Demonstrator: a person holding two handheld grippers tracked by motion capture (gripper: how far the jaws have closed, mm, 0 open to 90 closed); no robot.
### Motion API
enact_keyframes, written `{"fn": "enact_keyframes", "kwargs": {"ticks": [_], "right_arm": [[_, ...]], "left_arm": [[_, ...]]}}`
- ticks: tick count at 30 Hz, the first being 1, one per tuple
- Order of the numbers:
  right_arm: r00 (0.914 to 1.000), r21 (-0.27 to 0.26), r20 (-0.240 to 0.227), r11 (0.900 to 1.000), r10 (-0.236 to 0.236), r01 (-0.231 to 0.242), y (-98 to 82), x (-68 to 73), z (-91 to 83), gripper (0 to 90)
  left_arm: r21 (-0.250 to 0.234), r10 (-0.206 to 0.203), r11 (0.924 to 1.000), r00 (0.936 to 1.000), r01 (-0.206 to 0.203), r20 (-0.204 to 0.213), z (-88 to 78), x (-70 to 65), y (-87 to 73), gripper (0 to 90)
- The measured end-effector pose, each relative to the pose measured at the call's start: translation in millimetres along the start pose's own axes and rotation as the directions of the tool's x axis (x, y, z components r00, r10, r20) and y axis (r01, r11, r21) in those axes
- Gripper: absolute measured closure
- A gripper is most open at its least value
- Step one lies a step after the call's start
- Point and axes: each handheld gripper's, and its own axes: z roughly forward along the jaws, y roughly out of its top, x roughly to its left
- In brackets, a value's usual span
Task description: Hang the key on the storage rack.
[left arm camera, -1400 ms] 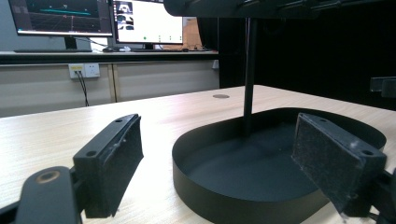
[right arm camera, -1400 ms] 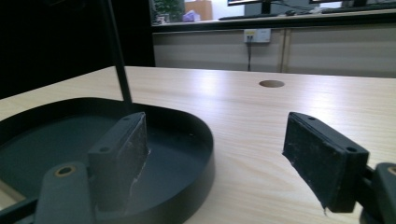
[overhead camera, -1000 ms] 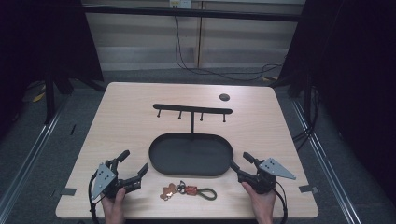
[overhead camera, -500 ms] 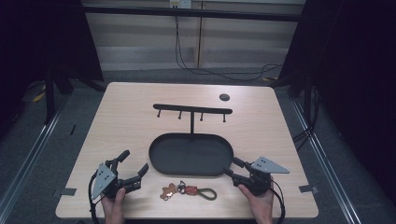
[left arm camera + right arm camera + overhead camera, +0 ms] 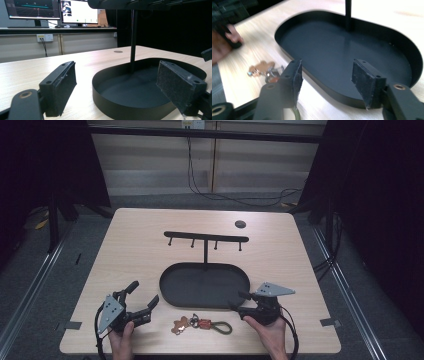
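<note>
Right gripper view looks along the right gripper (image 5: 325, 75), whose fingers (image 5: 295, 77) stand apart with nothing between them; they have just been closing a little and then easing back, and no pad presses on anything. Just past the left finger lies the keychain (image 5: 263, 70), a copper-coloured charm with a red piece and an olive cord loop, flat on the tabletop (image 5: 244, 85) and close to the near wall of the black oval tray (image 5: 287, 53).

From the high view, the keychain (image 5: 200, 324) rests between the two hands, just in front of the tray (image 5: 172, 297), with the right gripper (image 5: 239, 301) at its right and the left gripper (image 5: 142, 297) at its left. The left gripper's fingers (image 5: 60, 87) are spread wide and hold nothing.

I judge the step to be the approach to the keychain, with the grasp not yet made. The next move calls for the right gripper to swing toward the keychain and lower its fingers astride the loop or ring.

Room is tight: the tray wall sits just behind the keychain and the tabletop's near edge (image 5: 200, 352) just before it. The hook stand (image 5: 206, 239) rises from the tray's back, well apart.
</note>
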Motion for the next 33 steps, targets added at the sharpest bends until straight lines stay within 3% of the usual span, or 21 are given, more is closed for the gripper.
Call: {"fn": "enact_keyframes", "kwargs": {"ticks": [5,10,15,18,23,26,28,31,33], "right_arm": [[0.9995,0.09,-0.02,0.996,-0.024,0.025,8.9,5.2,9.7,46.1],[0.9996,0.197,-0.023,0.98,-0.018,0.022,20.2,7.2,20.4,47.3],[0.9975,0.246,-0.069,0.969,-0.016,0.033,26.0,7.3,23.7,51.8],[0.9947,0.264,-0.102,0.964,0.014,0.013,25.8,6.6,24.4,52.1],[0.9932,0.288,-0.112,0.958,0.033,0.001,25.5,6.4,25.6,50.7],[0.9916,0.322,-0.125,0.947,0.035,0.007,25.2,6.6,25.5,53.3],[0.9866,0.348,-0.158,0.937,0.04,0.017,25.0,6.1,25.3,57.5],[0.9705,0.418,-0.22,0.909,0.1,0.001,25.6,4.4,25.4,63.4],[0.9716,0.445,-0.222,0.895,0.08,0.028,25.7,4.5,24.5,67.0]], "left_arm": [[-0.001,-0.002,1.0,1.0,0.002,0.001,0.1,-0.1,0.0,15.8],[-0.001,-0.002,1.0,1.0,0.002,0.001,0.0,0.0,0.0,15.8],[-0.001,-0.002,1.0,1.0,0.002,0.001,0.0,0.0,0.0,15.8],[0.0,0.001,1.0,1.0,-0.001,0.001,-0.1,0.0,0.0,15.8],[0.002,0.003,1.0,1.0,-0.003,0.001,-0.2,0.2,0.0,15.8],[0.0,0.002,1.0,1.0,-0.002,0.001,0.0,0.2,0.1,15.8],[-0.001,-0.001,1.0,1.0,0.001,0.001,0.0,-0.1,0.0,15.8],[0.0,-0.001,1.0,1.0,0.001,0.001,0.1,0.0,0.0,15.8],[0.001,0.003,1.0,1.0,-0.003,-0.001,0.1,0.5,0.1,15.8]]}}
